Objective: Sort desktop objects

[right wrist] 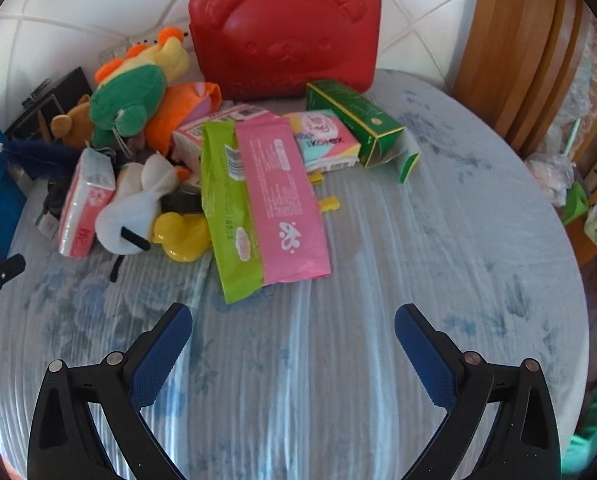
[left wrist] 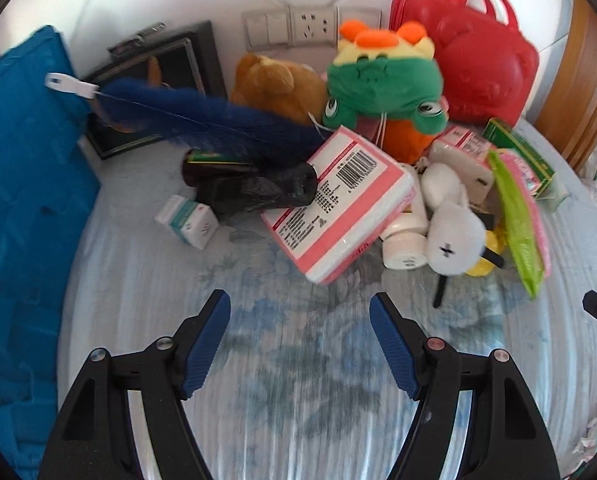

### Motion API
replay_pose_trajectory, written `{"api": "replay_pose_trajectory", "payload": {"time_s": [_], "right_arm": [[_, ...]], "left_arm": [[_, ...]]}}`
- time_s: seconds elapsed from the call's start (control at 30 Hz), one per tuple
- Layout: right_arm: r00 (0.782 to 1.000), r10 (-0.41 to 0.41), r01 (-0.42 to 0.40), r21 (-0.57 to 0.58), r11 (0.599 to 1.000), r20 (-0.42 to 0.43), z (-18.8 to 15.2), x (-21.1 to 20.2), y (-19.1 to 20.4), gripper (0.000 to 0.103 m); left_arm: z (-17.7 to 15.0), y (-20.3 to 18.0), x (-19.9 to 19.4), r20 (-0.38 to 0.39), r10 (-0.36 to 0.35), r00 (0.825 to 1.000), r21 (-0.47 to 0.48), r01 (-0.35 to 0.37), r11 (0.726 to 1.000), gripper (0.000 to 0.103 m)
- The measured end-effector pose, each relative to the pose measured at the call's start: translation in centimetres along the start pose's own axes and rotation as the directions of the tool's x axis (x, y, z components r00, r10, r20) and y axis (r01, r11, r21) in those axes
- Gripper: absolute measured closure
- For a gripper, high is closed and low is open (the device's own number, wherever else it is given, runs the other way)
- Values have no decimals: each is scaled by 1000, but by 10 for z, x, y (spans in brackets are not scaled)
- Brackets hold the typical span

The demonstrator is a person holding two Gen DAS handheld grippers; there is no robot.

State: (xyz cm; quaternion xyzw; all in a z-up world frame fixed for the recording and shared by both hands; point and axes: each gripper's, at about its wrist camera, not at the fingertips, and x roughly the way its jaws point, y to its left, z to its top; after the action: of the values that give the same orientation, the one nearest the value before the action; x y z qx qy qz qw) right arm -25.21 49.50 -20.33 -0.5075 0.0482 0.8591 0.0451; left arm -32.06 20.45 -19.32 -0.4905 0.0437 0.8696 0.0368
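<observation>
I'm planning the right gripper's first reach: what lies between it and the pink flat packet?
Nothing: in the right wrist view, only bare striped tablecloth lies between the open right gripper and the pink flat packet.

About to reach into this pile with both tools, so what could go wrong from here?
1. The tissue pack lies tilted on the black roll and a white bottle; pulling it may send them rolling.
2. The blue feather lies across the pile and could drag along.
3. The pink pouch overlaps the green pouch; the open right tool may pinch both.
</observation>
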Motion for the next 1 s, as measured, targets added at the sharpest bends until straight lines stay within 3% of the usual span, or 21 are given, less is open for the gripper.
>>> {"api": "replay_pose_trajectory", "payload": {"time_s": [0.17, 0.3, 0.4, 0.5, 0.6, 0.63, 0.7, 0.77, 0.9, 1.0], "right_arm": [[1000, 28, -29, -33, 999, -13, 19, 22, 22, 0], [999, 43, -42, -51, 998, 10, 41, 29, 39, 0], [999, 20, -17, -60, 998, 45, 61, 33, 51, 0], [997, -30, 34, -46, 998, 77, 80, 42, 47, 0], [996, -66, 65, 30, 997, 53, 101, 67, 24, 0], [998, -63, 61, 62, 996, 30, 105, 79, 14, 0], [999, -23, 27, 92, 995, -37, 107, 107, 2, 0], [997, 22, -14, 100, 995, -78, 98, 124, 1, 0], [982, 125, -107, 126, 986, -140, 69, 130, -1, 1], [962, 189, -172, 103, 980, -195, 39, 124, 5, 1]], "left_arm": [[32, -5, 36, -4, -2, 1000, 45, 2, 999, 31], [77, -1, 57, 27, -27, 999, 11, 27, 1000, 31], [109, 0, 73, 56, 0, 998, -6, 0, 1000, 31], [127, 4, 94, 10, 29, 1000, -6, -29, 1000, 31], [119, 3, 114, -76, 94, 993, 62, -89, 994, 31], [110, 10, 118, -102, 37, 994, 34, -34, 999, 31], [94, 22, 118, -119, 4, 993, -15, -6, 1000, 29], [82, 25, 111, -113, 19, 993, 6, -19, 1000, 28], [42, 23, 108, -181, 104, 978, 90, -89, 992, 28], [20, 31, 93, -191, 84, 978, 64, -73, 995, 28]]}}
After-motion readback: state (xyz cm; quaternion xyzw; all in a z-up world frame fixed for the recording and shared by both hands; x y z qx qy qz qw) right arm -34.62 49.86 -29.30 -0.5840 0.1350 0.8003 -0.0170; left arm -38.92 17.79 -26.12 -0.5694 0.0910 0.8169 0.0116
